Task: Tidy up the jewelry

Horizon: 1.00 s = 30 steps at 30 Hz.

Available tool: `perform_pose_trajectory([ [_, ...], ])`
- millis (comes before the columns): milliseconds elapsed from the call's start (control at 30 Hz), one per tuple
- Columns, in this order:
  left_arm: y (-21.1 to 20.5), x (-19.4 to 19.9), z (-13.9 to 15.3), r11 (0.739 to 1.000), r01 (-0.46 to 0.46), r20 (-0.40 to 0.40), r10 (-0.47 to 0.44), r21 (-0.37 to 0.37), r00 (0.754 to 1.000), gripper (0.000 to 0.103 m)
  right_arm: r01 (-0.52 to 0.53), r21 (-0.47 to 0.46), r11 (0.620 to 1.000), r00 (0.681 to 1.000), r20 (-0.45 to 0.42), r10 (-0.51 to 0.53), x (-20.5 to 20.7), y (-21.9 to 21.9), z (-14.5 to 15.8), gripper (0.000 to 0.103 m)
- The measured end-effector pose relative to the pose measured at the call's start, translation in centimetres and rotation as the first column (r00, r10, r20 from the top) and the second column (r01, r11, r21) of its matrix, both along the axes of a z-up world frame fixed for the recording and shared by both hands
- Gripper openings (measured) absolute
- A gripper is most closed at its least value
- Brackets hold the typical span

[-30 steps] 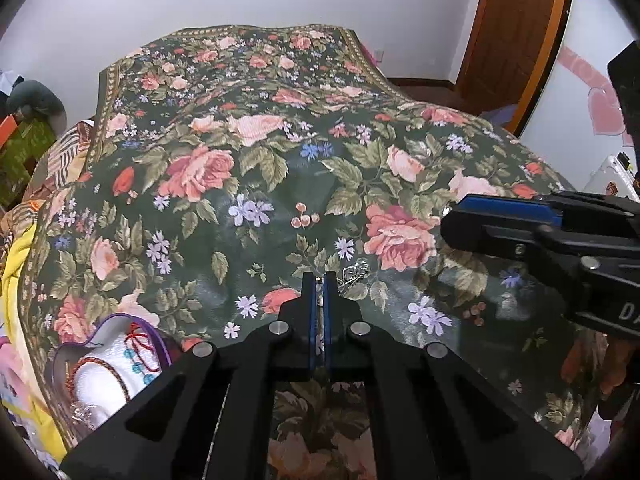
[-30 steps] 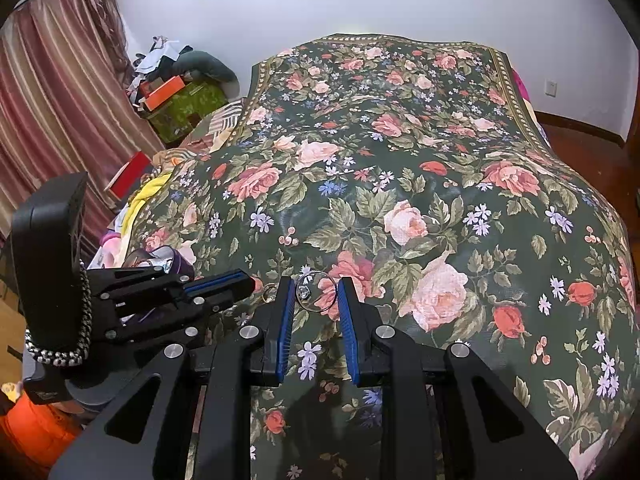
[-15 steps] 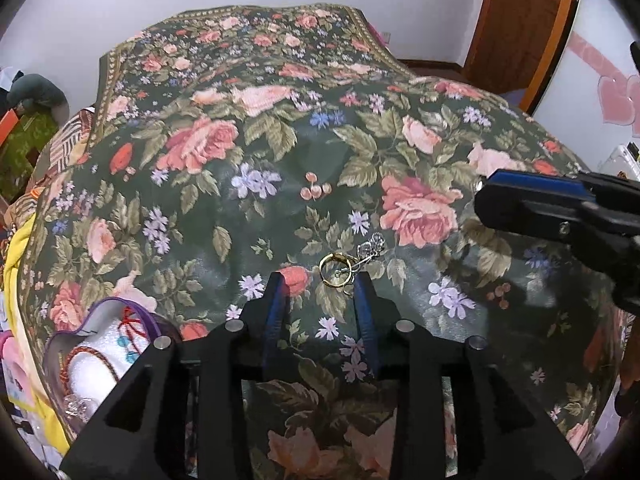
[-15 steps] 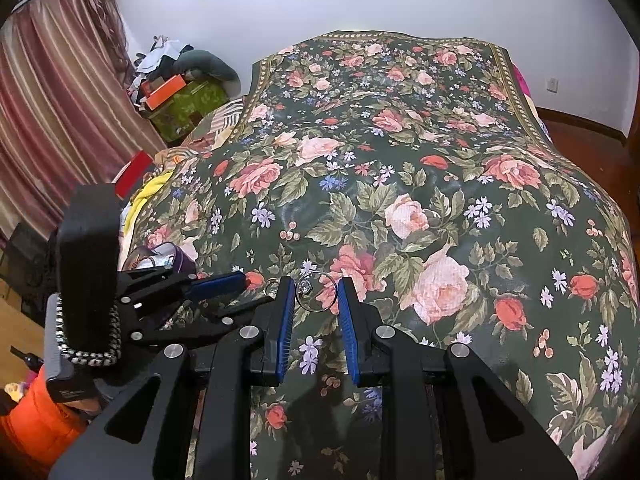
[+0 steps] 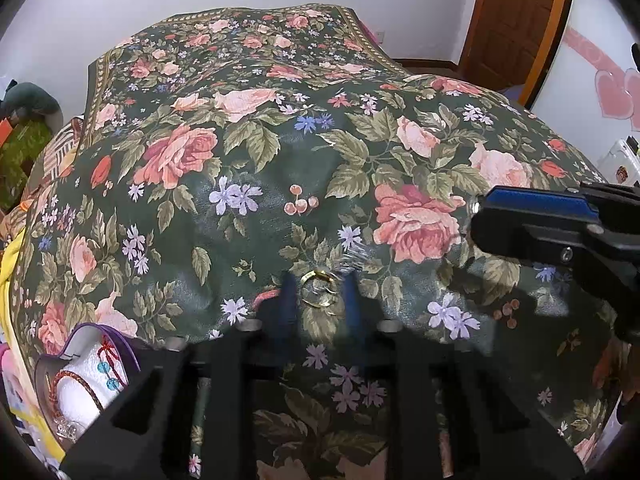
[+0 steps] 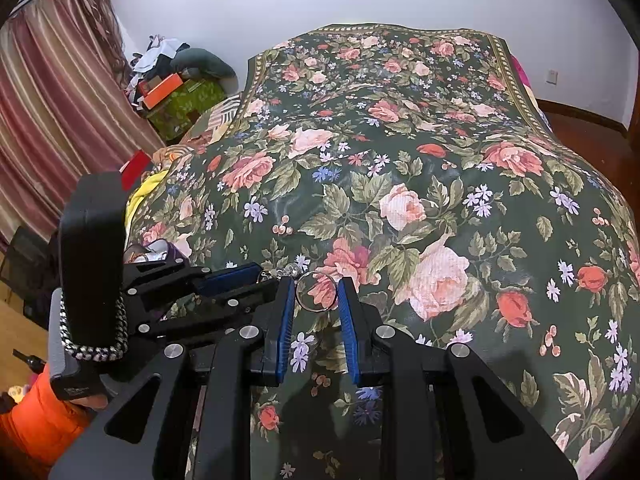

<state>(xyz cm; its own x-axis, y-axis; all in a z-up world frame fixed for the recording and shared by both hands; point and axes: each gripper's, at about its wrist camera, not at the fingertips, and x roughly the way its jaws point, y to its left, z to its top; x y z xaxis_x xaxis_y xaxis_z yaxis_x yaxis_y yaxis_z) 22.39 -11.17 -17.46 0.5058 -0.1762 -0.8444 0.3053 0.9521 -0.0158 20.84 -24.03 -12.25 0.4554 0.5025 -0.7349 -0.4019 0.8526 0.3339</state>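
A gold ring [image 5: 318, 289] with a small silver charm lies on the floral bedspread [image 5: 280, 152], between the blurred blue-padded fingers of my open left gripper [image 5: 318, 300]. In the right wrist view a thin silver ring [image 6: 316, 291] lies on the spread between the tips of my open right gripper [image 6: 316, 300]; a silver bead piece [image 6: 291, 270] lies just left of it. The left gripper's finger [image 6: 230, 274] reaches in from the left there. A purple-edged jewelry box [image 5: 86, 376] with a white cushion, red cord and blue beads sits at lower left.
The right gripper's body [image 5: 560, 236] crosses the right side of the left wrist view. Left of the bed stand a striped curtain [image 6: 52, 112] and a pile of clothes and boxes [image 6: 176, 84]. A wooden door [image 5: 516, 20] is at the far right.
My left gripper has opened from shut and drawn back, uncovering the gold ring between its fingers; it is blurred from motion. My right gripper has held still and open.
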Motion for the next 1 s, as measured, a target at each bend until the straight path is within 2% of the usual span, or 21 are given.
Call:
perform_pose_trajectory([
  [233,1.0,-0.5,0.5,0.999,-0.020,-0.006,0.020,-0.048,1.000,0.017,-0.001,0.002,1.000,1.000,0.005,0.001,-0.1,0.0,0.2,0.020],
  [533,2.1,-3.1,3.3,0.995,0.000,0.038,0.003,-0.095,0.999,0.017,-0.003,0.004,1.000,1.000,0.009,0.003,-0.3,0.2,0.5,0.020],
  [700,2.3,-4.3,3.1,0.991,0.029,-0.023,-0.033,-0.131,0.999,0.017,-0.007,0.008,1.000,1.000,0.016,0.007,-0.6,0.4,0.9,0.020],
  [867,2.1,-5.6,1.9,0.994,0.034,-0.077,-0.042,-0.103,0.996,0.017,-0.009,0.009,1.000,1.000,0.022,0.009,-0.9,0.5,1.2,0.020],
  [1000,2.6,-6.2,1.4,0.996,0.015,-0.090,-0.023,-0.093,0.996,0.022,-0.009,0.007,1.000,1.000,0.022,0.009,-1.1,0.5,1.2,0.020],
])
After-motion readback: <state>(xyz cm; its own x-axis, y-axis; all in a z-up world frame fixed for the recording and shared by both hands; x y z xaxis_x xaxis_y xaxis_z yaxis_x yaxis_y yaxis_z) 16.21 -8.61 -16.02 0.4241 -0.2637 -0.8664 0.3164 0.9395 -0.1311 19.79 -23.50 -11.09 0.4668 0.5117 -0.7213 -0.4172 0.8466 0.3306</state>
